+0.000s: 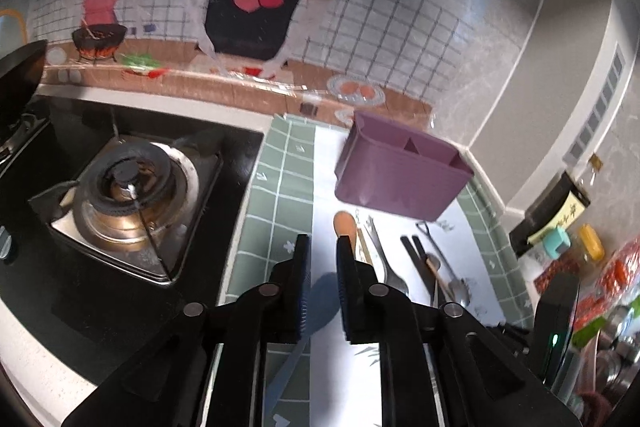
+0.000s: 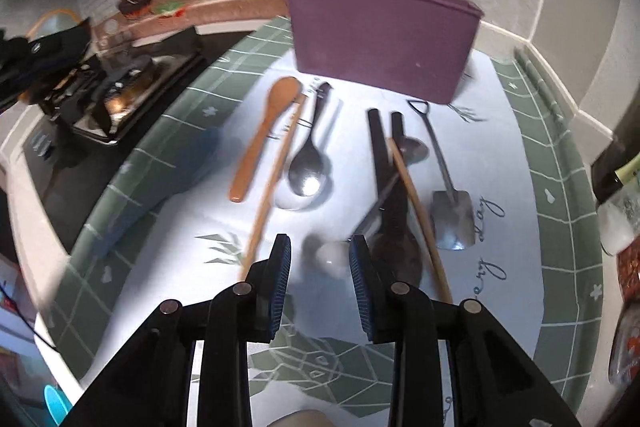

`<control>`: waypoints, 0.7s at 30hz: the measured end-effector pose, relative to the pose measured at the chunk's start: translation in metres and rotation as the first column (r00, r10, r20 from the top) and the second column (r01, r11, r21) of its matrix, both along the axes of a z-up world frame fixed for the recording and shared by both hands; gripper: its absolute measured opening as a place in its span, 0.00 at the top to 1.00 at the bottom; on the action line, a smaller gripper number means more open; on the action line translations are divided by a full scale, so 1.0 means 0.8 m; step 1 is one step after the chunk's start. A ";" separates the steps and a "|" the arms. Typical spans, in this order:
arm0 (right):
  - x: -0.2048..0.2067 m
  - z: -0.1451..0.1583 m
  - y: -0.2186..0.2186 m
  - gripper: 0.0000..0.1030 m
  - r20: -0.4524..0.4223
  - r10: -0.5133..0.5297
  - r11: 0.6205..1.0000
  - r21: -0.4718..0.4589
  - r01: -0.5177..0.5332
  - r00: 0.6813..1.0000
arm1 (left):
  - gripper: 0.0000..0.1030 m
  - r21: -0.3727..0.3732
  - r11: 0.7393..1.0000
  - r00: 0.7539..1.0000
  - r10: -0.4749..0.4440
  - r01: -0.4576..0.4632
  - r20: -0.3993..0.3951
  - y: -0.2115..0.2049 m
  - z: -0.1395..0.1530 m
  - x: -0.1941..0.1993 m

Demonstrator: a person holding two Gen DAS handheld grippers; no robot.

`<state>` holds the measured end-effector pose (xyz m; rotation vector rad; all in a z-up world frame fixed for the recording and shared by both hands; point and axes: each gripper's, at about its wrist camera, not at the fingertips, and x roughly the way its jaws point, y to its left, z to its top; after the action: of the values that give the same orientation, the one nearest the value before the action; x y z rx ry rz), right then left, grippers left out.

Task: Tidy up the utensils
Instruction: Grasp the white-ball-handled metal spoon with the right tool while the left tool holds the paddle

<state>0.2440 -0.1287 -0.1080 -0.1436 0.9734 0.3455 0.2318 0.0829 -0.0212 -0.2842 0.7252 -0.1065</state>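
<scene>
Both grippers hang over the mat [image 2: 560, 195] with jaws parted and gripping nothing: the right gripper [image 2: 320, 251] wider, the left gripper [image 1: 322, 247] narrower. Beyond them lie a wooden spoon [image 2: 264, 135], metal spoon [image 2: 310, 163], black chopsticks [image 2: 380, 147] and small shovel-shaped spoon [image 2: 450, 203], just before the upright purple holder [image 2: 380, 35].

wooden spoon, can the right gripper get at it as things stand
Probably yes. The wooden spoon lies flat on the mat with nothing on top of it; the right gripper is open and empty. A wooden chopstick beside its handle may crowd the grasp.
</scene>
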 end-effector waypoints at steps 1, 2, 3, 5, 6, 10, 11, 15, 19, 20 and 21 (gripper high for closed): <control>0.003 -0.003 -0.004 0.73 -0.009 -0.021 1.000 -0.002 0.021 1.000 | 0.73 0.000 1.000 1.000 -0.014 0.014 -0.018 -0.002 -0.007 0.004; 0.005 -0.004 -0.008 0.78 -0.014 -0.038 0.999 0.004 0.038 0.999 | 0.67 -0.004 1.000 0.999 -0.024 0.024 -0.033 -0.003 -0.013 0.007; 0.007 -0.003 -0.015 0.81 -0.022 -0.046 0.999 0.023 0.046 0.999 | 0.64 -0.005 0.999 0.998 -0.034 0.034 -0.045 -0.005 -0.018 0.011; 0.005 0.004 -0.024 0.82 -0.008 -0.046 0.999 0.025 0.046 0.999 | 0.60 0.015 0.998 0.996 -0.057 0.058 -0.071 -0.012 -0.027 0.017; 0.002 0.011 -0.029 0.82 0.013 -0.044 0.999 0.028 0.043 0.999 | 0.59 0.028 0.996 0.993 -0.078 0.081 -0.091 -0.017 -0.033 0.021; -0.005 0.072 -0.060 0.96 0.166 -0.062 0.997 0.058 0.053 0.984 | 0.59 0.042 0.984 0.970 -0.163 0.173 -0.180 -0.037 -0.060 0.038; -0.004 0.086 -0.067 0.99 0.191 -0.072 0.996 0.072 0.059 0.979 | 0.59 0.041 0.981 0.963 -0.180 0.192 -0.202 -0.041 -0.067 0.042; 0.007 0.133 -0.092 0.99 0.266 -0.107 0.988 0.136 0.073 0.958 | 0.59 0.061 0.974 0.941 -0.194 0.219 -0.277 -0.053 -0.094 0.060; 0.017 0.144 -0.109 0.96 0.283 -0.114 0.986 0.150 0.073 0.952 | 0.59 0.091 0.970 0.932 -0.187 0.225 -0.310 -0.056 -0.106 0.069; 0.018 0.143 -0.112 0.92 0.273 -0.110 0.985 0.156 0.069 0.956 | 0.59 0.100 0.969 0.930 -0.185 0.226 -0.318 -0.058 -0.109 0.070; 0.018 0.140 -0.115 0.92 0.259 -0.098 0.985 0.162 0.057 0.961 | 0.59 0.103 0.969 0.928 -0.182 0.226 -0.324 -0.058 -0.111 0.072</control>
<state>0.2584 -0.2207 0.0037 -0.0102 0.6816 0.3177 0.2890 0.0361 -0.1101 -0.0900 1.0731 -0.2120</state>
